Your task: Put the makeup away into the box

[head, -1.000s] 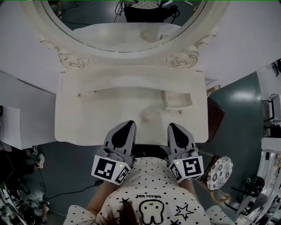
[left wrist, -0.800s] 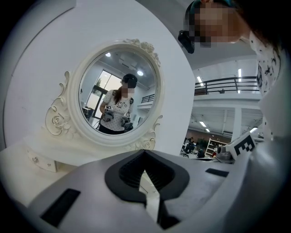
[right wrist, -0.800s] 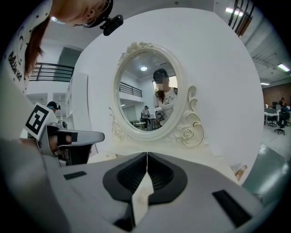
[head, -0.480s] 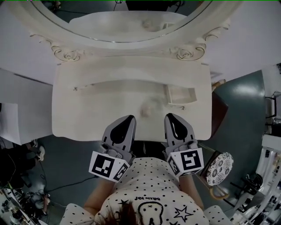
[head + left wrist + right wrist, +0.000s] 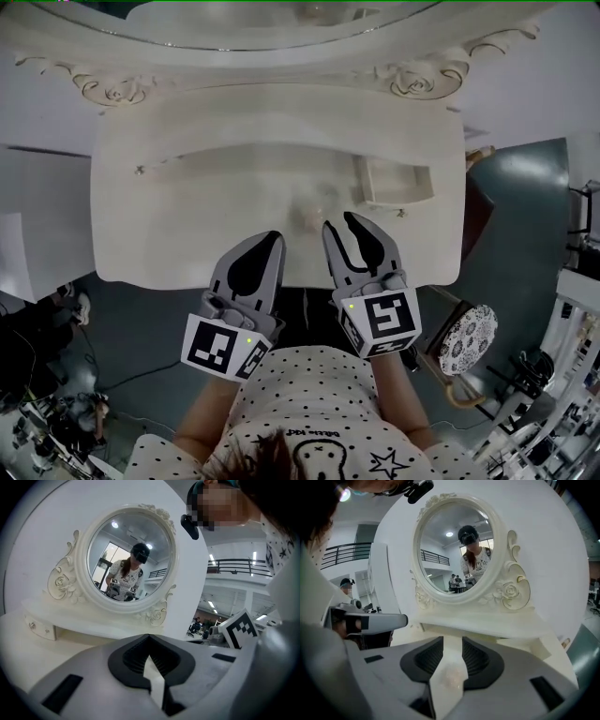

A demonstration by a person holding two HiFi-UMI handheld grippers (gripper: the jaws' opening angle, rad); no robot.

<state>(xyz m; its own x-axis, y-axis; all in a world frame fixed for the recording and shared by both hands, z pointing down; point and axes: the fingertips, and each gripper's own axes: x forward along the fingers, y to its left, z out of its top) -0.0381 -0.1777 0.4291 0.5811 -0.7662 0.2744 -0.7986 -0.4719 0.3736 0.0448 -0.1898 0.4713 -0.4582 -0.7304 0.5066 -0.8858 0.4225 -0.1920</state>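
Change since earlier: both grippers have come forward over the front edge of the counter; the mirror has slid toward the top of the head view; the right gripper's fingers, pressed together a second ago, have just been opening.
Makeup item (image 5: pixel 314 212): small, pale and faintly glittery; lies on the counter near its front edge, left of the box and apart from it. In the right gripper view it (image 5: pixel 451 676) shows through the gap between the fingers. Type cannot be made out.
Box (image 5: pixel 367 183): small open white tray on the right part of the counter, near the raised back shelf. Contents cannot be made out.
Right gripper (image 5: pixel 343 230): fingers spread, nothing pinched; the pads do not press on the makeup item, which lies just ahead of the fingertips. Same state in its own view (image 5: pixel 452 641).
Left gripper (image 5: pixel 270 242): fingers pressed together at the tips and holding nothing; it sits over the front edge, left of the makeup item. Its own view (image 5: pixel 149 639) shows only a thin pale sliver behind the joined tips.
Counter (image 5: pixel 187 225): white dressing table with a curved front, otherwise bare.
Mirror (image 5: pixel 129 557): oval, in a carved white frame behind the counter; it reflects a person holding the grippers.
Person: spotted shirt (image 5: pixel 309 394) at the bottom of the head view.
Surroundings: round patterned object (image 5: pixel 469 339) on the floor at right.
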